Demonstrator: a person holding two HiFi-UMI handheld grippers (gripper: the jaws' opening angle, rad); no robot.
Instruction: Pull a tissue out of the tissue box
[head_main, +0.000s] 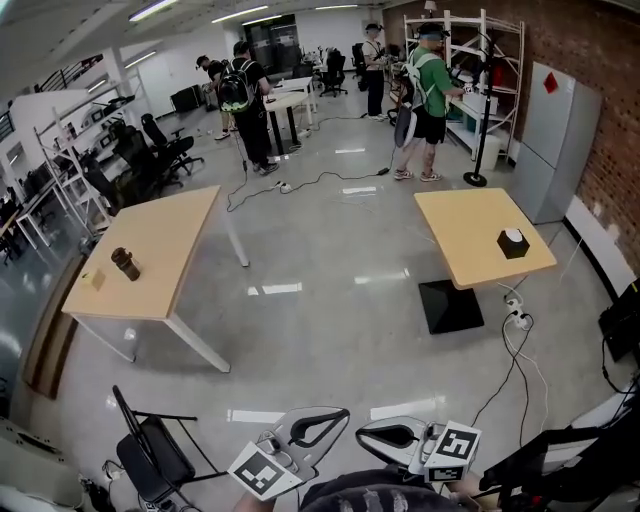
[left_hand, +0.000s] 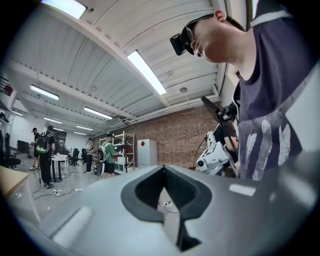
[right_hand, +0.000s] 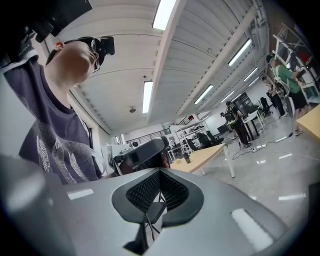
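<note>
left gripper (head_main: 338, 414): 6 o'clock at the bottom edge of the head view, jaws pressed together, nothing between them, tip aimed at the other gripper
right gripper (head_main: 362, 436): 6 o'clock, just beside the left one, tips facing it. jaws closed tip to tip, holding nothing
marker cubes: one on each gripper, at the outer ends
person's shirt (left_hand: 270, 125): dark with pale print, fills the 3 o'clock side of the left gripper view
folding chair (head_main: 150, 450): black, 7 o'clock on the floor, near the left gripper
floor (head_main: 330, 330): glossy grey, reflects the ceiling lights
black base plate (head_main: 449, 306): 4 o'clock, flat on the floor at the near edge of the right table
power strip (head_main: 517, 318): 4 o'clock, white, just beside the plate, cables trailing toward 5 o'clock
right table (head_main: 470, 250): 3 o'clock, light wood top
tissue box (head_main: 513, 243): 3 o'clock, black with white on top, stands upright on the right table near its far right edge, well apart from both grippers
left table (head_main: 170, 250): 9 o'clock, light wood top, white legs
brown bottle (head_main: 125, 263): 9 o'clock, upright on the left table near its left end
yellow note (head_main: 97, 280): just beside the bottle
grey cabinet (head_main: 555, 140): 2 o'clock, against the brick wall
shelf rack (head_main: 465, 70): 1 o'clock, far end
people: several standing at 12 to 1 o'clock, far back, one in a green top (head_main: 428, 80) at the rack
</note>
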